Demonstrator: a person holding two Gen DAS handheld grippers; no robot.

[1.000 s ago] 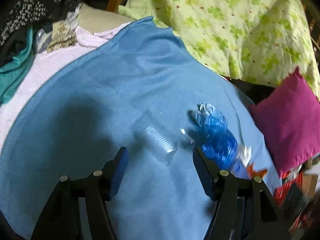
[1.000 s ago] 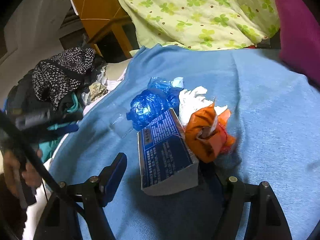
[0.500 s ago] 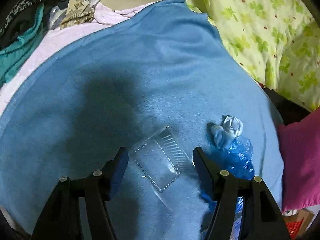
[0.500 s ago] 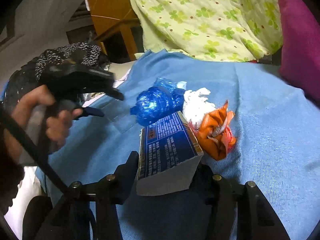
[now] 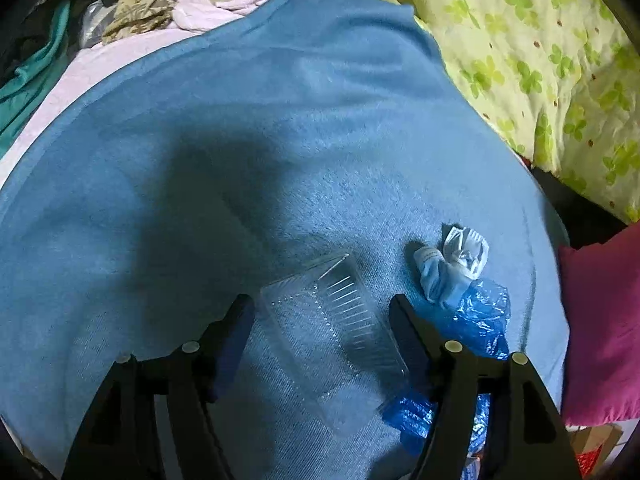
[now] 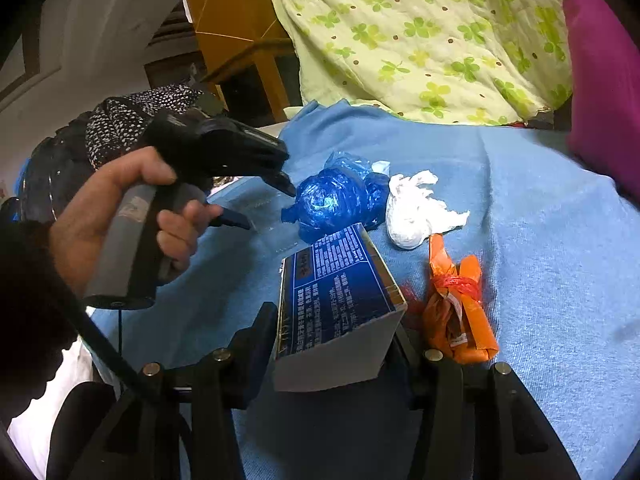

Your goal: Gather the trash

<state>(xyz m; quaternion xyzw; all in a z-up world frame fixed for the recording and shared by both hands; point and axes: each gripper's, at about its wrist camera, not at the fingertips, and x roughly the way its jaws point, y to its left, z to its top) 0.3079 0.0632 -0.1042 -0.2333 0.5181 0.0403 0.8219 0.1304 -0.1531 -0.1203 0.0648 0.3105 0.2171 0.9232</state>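
Change since the earlier frames: the left gripper (image 5: 322, 312) has come in over the clear plastic tray (image 5: 332, 332), which now lies between its fingers instead of ahead of them; its jaws have just been opening a little and stand apart, not pressing the tray. The right gripper (image 6: 334, 344) has just been closing, and its fingers are now clamped on the blue-printed carton (image 6: 340, 304). Item, tray: transparent thin-walled plastic, ribbed along one side, lying flat on the blue blanket (image 5: 200, 160), just beside the blue plastic bag (image 5: 476, 316) and a crumpled wrapper (image 5: 456, 260). Judged very light, springy, slick, prone to buckle or pop out under a hard squeeze; best taken across its short width at the rims, with the fingertips pushed into the soft blanket. Item, carton: stiff card, light, flat faces, held at its near end. Item, white tissue wad (image 6: 416, 208) and orange wrapper bundle (image 6: 460, 304): soft, compressible, near the carton, not yet taken. The person's left hand (image 6: 132, 216) shows in the right wrist view.
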